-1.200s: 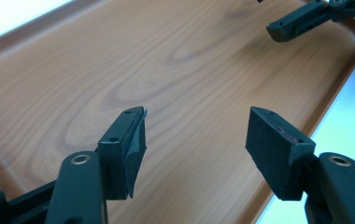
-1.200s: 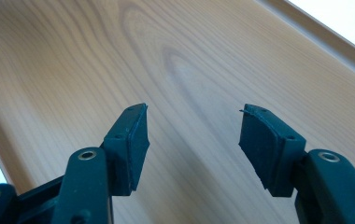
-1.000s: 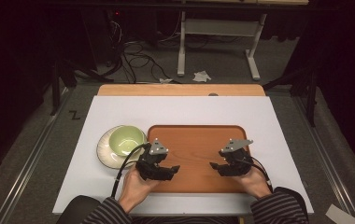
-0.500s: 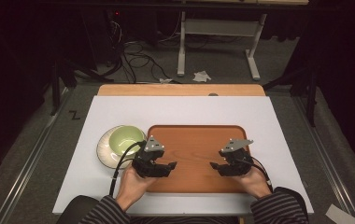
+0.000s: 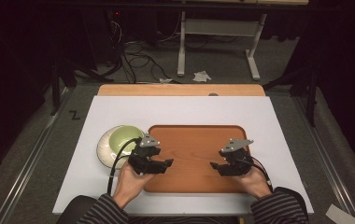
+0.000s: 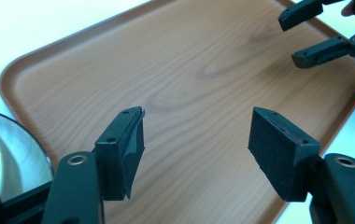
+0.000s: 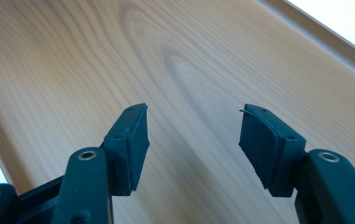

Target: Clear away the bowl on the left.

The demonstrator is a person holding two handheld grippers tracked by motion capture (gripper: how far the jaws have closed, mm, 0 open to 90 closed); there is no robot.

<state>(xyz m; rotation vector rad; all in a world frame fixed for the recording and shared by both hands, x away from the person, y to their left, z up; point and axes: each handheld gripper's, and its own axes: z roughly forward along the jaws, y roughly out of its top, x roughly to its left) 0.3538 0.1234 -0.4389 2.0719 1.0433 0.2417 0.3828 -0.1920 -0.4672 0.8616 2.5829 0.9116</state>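
A wooden tray (image 5: 192,140) lies on the white table with nothing on it. My left gripper (image 5: 166,163) hovers over the tray's left part, jaws pointing right, open with nothing between them; the left gripper view has it (image 6: 196,140) above bare wood (image 6: 180,70). My right gripper (image 5: 214,165) is over the tray's right part, jaws pointing left, open and empty; it (image 7: 192,140) looks down on the tray's grain (image 7: 119,56). The right gripper's jaws are also seen far off (image 6: 315,32) in the left gripper view.
A green bowl (image 5: 124,138) sits on a pale plate (image 5: 103,148) just left of the tray, close to my left gripper; its rim (image 6: 7,154) appears in the left gripper view. White table surface (image 5: 180,109) extends beyond the tray. Cables and a desk frame lie on the floor behind.
My left gripper has shifted slightly left and toward the front edge of the tray. The right gripper has hardly moved.
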